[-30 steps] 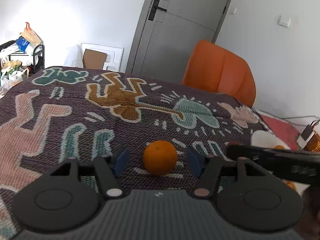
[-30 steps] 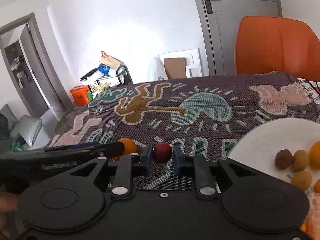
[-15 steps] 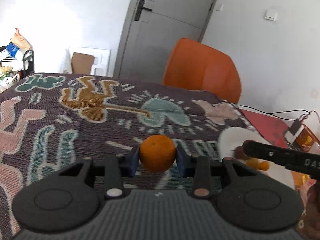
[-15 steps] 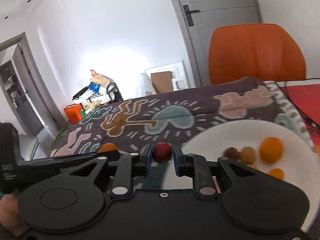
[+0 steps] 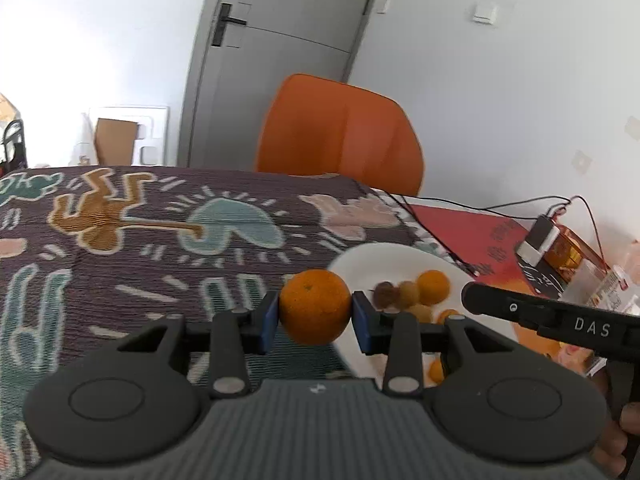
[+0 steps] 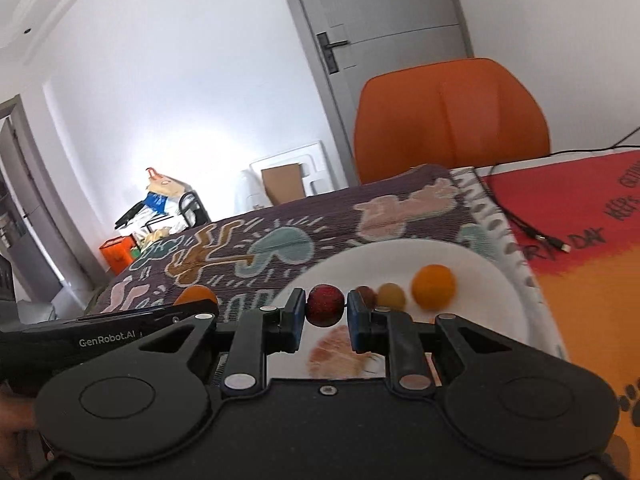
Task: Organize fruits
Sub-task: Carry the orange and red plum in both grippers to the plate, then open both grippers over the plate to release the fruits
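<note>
My left gripper (image 5: pixel 315 316) is shut on an orange (image 5: pixel 315 306) and holds it above the patterned cloth, just left of a white plate (image 5: pixel 360 264). My right gripper (image 6: pixel 325 316) is shut on a small dark red fruit (image 6: pixel 325 305) and holds it over the same white plate (image 6: pixel 496 308). The plate carries several small fruits: a dark brown one (image 6: pixel 366 294), a yellow-brown one (image 6: pixel 391 295) and a small orange one (image 6: pixel 434 286). The orange in the left gripper also shows in the right wrist view (image 6: pixel 196 294), behind the left gripper's body.
An orange chair (image 5: pixel 340 136) stands behind the table's far edge. A red and orange mat (image 6: pixel 580 248) with black cables lies right of the plate. A small device and an orange box (image 5: pixel 560 244) sit at the far right. The patterned cloth (image 5: pixel 140 240) covers the table's left.
My left gripper closed on the orange, lifted it and carried it right toward the plate. My right gripper carried the red fruit right, from above the cloth to over the plate.
</note>
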`<state>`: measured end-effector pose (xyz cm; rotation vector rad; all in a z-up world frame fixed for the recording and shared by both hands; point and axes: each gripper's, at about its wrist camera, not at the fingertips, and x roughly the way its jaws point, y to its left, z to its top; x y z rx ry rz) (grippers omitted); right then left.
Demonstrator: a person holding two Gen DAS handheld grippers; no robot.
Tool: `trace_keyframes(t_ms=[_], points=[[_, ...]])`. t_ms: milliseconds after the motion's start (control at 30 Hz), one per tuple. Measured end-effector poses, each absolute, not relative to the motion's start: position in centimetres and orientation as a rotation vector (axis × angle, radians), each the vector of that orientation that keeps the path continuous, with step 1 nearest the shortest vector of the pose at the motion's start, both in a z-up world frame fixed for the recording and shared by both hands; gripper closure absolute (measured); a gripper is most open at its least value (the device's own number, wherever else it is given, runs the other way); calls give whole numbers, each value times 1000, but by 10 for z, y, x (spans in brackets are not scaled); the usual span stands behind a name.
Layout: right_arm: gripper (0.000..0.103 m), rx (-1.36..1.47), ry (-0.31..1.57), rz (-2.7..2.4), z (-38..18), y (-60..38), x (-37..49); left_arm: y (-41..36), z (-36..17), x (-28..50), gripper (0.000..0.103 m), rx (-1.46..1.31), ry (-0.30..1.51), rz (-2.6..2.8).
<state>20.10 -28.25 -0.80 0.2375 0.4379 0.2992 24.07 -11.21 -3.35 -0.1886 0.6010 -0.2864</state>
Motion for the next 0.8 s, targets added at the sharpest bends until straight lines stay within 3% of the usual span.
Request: trace_keyframes(t_ms=[200, 267, 633, 700, 767, 800], points=[[82, 252, 442, 249, -14, -307, 189, -136, -33, 245, 65, -166, 608, -310], [82, 259, 445, 231, -16, -314, 185, -140, -31, 244, 60, -153, 597, -293], [82, 290, 454, 196, -27, -333, 174, -131, -27, 228, 52, -157, 602, -269], [75, 293, 445, 204, -26, -334, 173, -127, -26, 223, 51, -158, 600, -258], [56, 293, 433, 177, -24, -334, 171, -121, -24, 218, 45, -157, 598, -242], [55, 289, 426, 167, -24, -334, 169, -119, -22, 216, 43, -156, 596, -235]])
